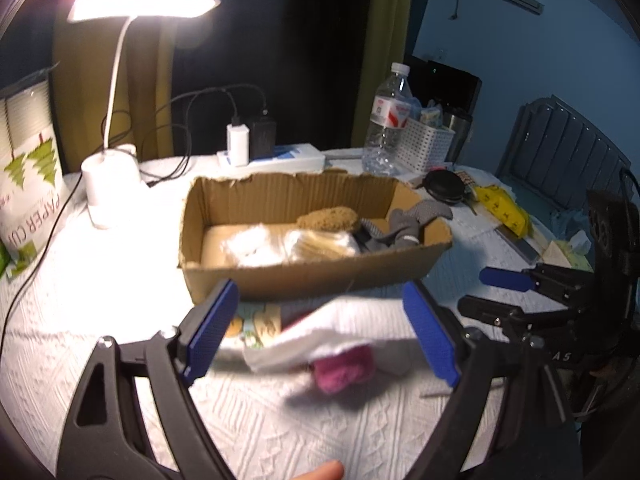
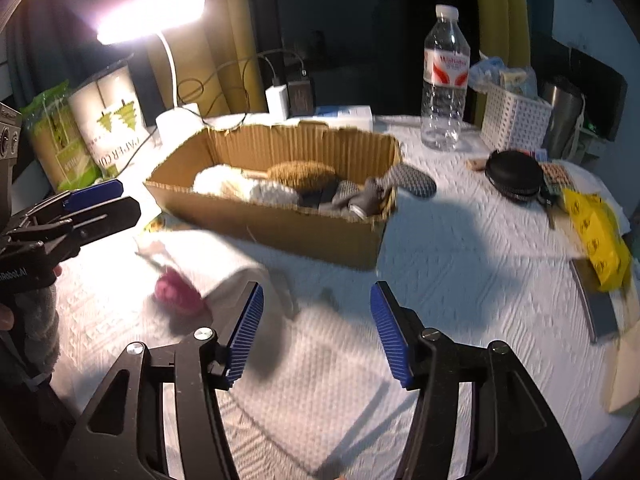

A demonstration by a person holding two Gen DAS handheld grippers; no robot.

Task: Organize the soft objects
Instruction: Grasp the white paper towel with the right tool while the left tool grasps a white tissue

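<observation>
left wrist view: the left claw stands wide apart over a white cloth and pink fuzzy piece lying on the bench, just in front of the cardboard box of soft things. the right claw is apart too, empty.

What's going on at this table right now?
A person is sorting soft things into a cardboard box, holding tongs in each hand. The box already holds a brown sponge, white fluffy pieces and grey socks. A white cloth over something pink and fuzzy lies on the table in front of the box. The left tongs stand open around it; the right tongs are open and empty.
</observation>
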